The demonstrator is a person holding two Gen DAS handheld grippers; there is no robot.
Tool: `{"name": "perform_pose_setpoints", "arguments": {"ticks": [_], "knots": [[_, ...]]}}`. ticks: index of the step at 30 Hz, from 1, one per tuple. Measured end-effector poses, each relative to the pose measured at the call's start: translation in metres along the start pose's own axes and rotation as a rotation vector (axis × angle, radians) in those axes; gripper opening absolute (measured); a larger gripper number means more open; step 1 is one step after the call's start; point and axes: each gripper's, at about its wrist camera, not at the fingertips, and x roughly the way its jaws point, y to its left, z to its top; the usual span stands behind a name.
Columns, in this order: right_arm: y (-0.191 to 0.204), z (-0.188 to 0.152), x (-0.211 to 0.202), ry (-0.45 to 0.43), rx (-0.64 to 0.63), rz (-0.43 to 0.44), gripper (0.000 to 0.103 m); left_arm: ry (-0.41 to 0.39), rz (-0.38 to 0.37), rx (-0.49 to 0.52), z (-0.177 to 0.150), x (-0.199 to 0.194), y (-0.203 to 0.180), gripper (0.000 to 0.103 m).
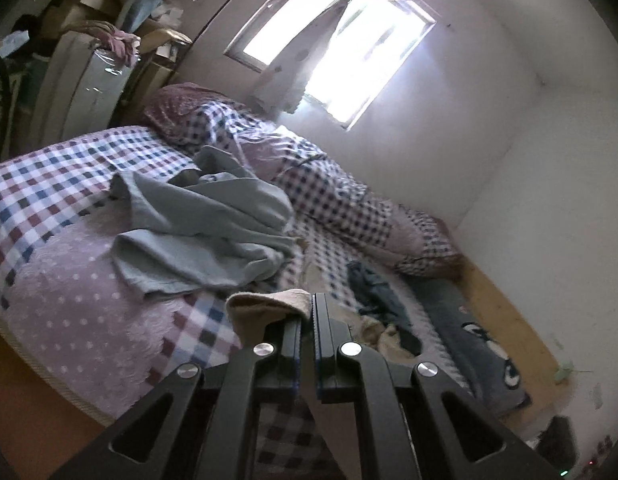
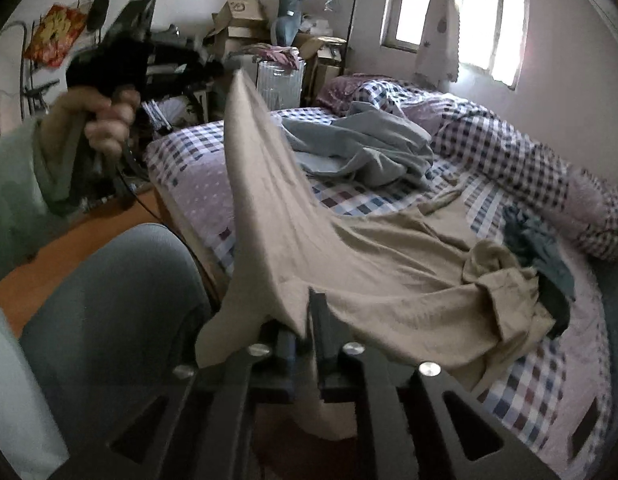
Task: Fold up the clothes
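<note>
Bedroom: checked bedspread on a bed under a bright window, boxes stacked far left.
Beige garment: spread over the near part of the bed, one edge lifted into a peak, likely to stretch it flat for folding.
Left gripper: jaws closed on a beige corner.
Right gripper: jaws slightly parted, cloth between them; grip looks loose.
Grey garment: crumpled farther back, waiting.
Dark garment: bunched on the right.
</note>
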Motion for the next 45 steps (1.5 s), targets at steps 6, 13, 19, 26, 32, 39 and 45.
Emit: {"name": "perform_pose_setpoints", "arguments": {"ticks": [6,13,19,26,32,39,45], "knots": [[-0.013,-0.006,-0.044,-0.072,-0.016,0.082,0.062,0.020,0.032,-0.029,-0.006,-0.006,0.013,0.003],[-0.071,-0.006,-0.022,-0.075,0.066,-0.171,0.064,0.044,0.048,-0.007,-0.017,-0.007,0.011,0.003],[-0.151,-0.012,0.041,-0.053,0.197,-0.345,0.063,0.052,0.072,-0.012,-0.016,-0.006,0.013,0.003],[-0.216,-0.015,0.118,0.059,0.227,-0.413,0.054,0.064,0.123,-0.011,-0.013,-0.001,0.016,0.005],[-0.230,-0.031,0.152,0.110,0.264,-0.405,0.047,0.065,0.164,-0.034,-0.009,0.004,0.022,0.047],[-0.236,-0.037,0.162,0.107,0.295,-0.425,0.020,0.100,0.252,-0.065,-0.013,0.015,0.026,0.077],[-0.253,-0.033,0.145,0.027,0.374,-0.451,0.004,0.159,0.445,-0.115,-0.017,0.023,0.041,0.077]]}}
